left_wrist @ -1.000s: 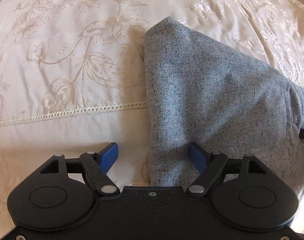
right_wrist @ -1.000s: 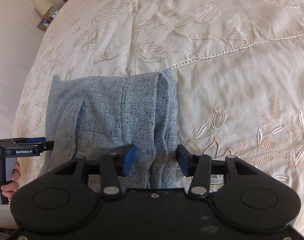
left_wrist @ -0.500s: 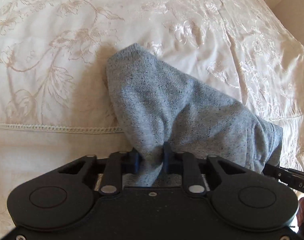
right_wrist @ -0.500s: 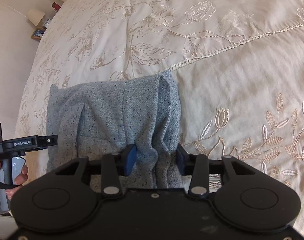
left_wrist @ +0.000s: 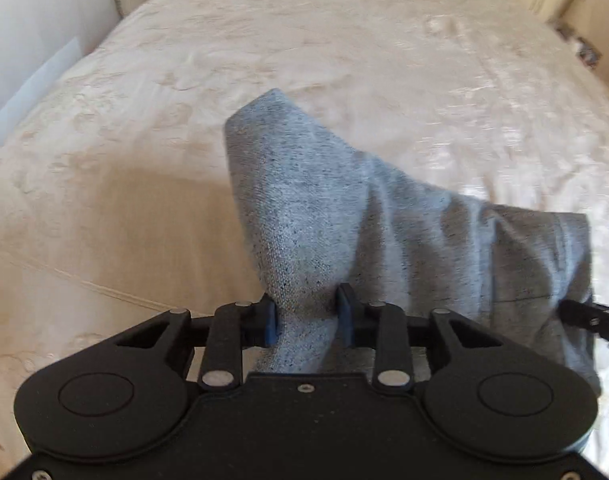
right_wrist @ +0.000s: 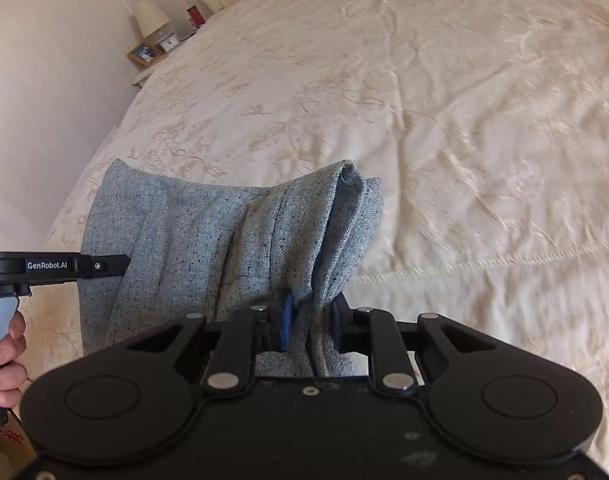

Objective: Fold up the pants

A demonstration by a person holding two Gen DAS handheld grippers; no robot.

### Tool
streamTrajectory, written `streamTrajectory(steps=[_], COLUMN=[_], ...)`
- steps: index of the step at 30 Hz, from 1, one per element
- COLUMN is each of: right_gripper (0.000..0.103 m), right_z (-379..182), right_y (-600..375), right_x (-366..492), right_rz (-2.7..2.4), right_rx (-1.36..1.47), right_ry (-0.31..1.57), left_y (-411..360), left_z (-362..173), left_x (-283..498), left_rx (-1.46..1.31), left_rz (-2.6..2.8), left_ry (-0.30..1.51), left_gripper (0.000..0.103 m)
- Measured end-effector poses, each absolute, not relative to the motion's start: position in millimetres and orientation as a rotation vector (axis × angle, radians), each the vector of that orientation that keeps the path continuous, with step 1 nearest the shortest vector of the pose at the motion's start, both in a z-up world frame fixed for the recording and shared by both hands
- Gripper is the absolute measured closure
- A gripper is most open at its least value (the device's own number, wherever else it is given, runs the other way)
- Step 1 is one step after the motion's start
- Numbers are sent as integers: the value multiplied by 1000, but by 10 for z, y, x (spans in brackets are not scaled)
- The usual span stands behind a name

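In the left wrist view the left gripper (left_wrist: pixel 306 316) pinches a bunched corner of the grey pants (left_wrist: pixel 344 216) above the blurred bedspread (left_wrist: pixel 144 120), its jaws easing apart; the cloth's lower edge is hidden behind the gripper body. In the right wrist view the right gripper (right_wrist: pixel 309 326) is tightening on a folded edge of the pants, whose underside is hidden, and the person's hand (right_wrist: pixel 4 360) is cut off at the left edge.

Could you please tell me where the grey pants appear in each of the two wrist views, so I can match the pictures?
Left wrist view: the grey pants fill centre to right, bunched between the left gripper pads.
Right wrist view: the pants sit centre-left, their edge pinched in the right gripper.
Shared landmark: the cream embroidered bedspread beneath.
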State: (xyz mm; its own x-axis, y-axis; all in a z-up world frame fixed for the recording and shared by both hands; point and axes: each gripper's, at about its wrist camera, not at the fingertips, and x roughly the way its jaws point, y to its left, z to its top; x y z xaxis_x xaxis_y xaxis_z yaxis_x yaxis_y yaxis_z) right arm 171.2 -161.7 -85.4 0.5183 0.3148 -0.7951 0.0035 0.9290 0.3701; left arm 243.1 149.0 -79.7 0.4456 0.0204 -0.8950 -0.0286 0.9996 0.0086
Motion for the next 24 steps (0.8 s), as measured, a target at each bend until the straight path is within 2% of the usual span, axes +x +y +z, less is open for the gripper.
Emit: streamTrajectory(steps=[1,2,3,5,7,11,24], right_gripper=[81,78,73,73,72,73,72], right_z=[-881,-936,-1015,-1125,-1074,-749,34], right_y=[-1524,-1443,-1348,-1148,-1050,-949,-642], right_x=[1866,2010,2177,2459,2517,2354,1663], right_rz=[207,206,173,30,13,72,157], right_rx=[340,326,288,130,97,147,162], right_ry=[1009,1025,1061,1154,1148,1103,1037], left_y=[1559,1623,1688,1825,1844,1642,1142], left_z=[-852,-902,-907,-833,-733,-520,5], left_x=[2491,2534,2542,2465,2357,2184,1705], left_rx=[35,70,67,-16,-44,19,-28], left_rz=[127,227,274,290,279,275,177], left_ry=[1118,1128,1139,1145,1144,1141,1130], left_gripper=[62,69,70,69,67,65,63])
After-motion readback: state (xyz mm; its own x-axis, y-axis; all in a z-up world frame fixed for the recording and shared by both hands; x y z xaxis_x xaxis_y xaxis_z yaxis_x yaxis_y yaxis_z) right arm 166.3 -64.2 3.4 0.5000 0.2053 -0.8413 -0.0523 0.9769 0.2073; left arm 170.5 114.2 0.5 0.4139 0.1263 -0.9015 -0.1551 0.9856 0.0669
